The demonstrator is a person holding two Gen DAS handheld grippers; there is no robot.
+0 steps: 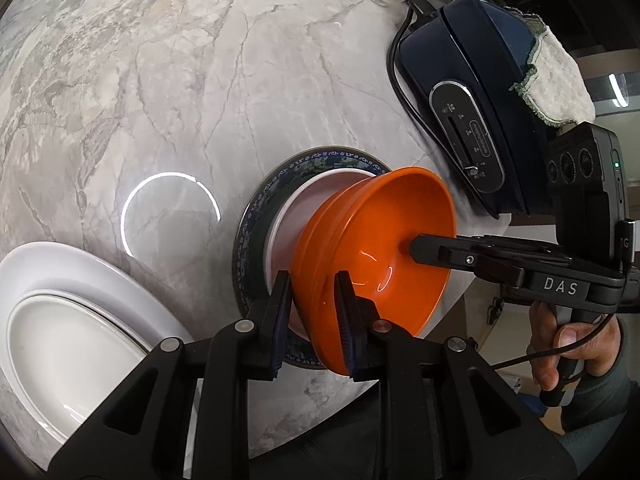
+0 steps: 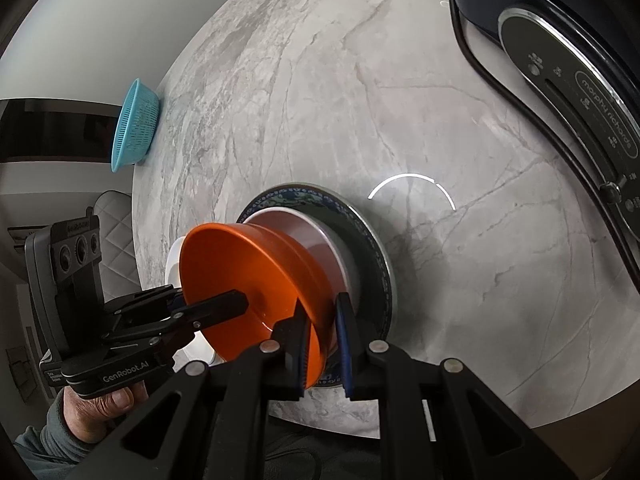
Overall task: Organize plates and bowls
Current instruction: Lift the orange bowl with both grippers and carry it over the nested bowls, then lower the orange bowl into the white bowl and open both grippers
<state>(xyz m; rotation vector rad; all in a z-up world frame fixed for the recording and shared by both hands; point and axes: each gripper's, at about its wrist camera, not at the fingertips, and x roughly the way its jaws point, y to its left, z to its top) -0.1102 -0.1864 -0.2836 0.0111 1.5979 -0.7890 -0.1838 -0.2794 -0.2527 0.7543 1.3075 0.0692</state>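
You had both tools on the orange bowl point(image 1: 372, 256): your left hand-held gripper point(image 1: 312, 312) pinched its near rim, and your right hand-held gripper point(image 2: 322, 332) clamped the opposite rim. The bowl sat nested in a pinkish bowl point(image 2: 316, 240) on the blue-patterned plate point(image 2: 360, 248), directly ahead of both tools. Neither was nearer. The white plate point(image 1: 60, 280) lay on the desk point(image 1: 200, 80) to your left.

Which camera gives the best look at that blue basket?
The right wrist view: the blue basket sits whole at the marble table's far edge, its slotted wall clear. The left wrist view does not show it at all.
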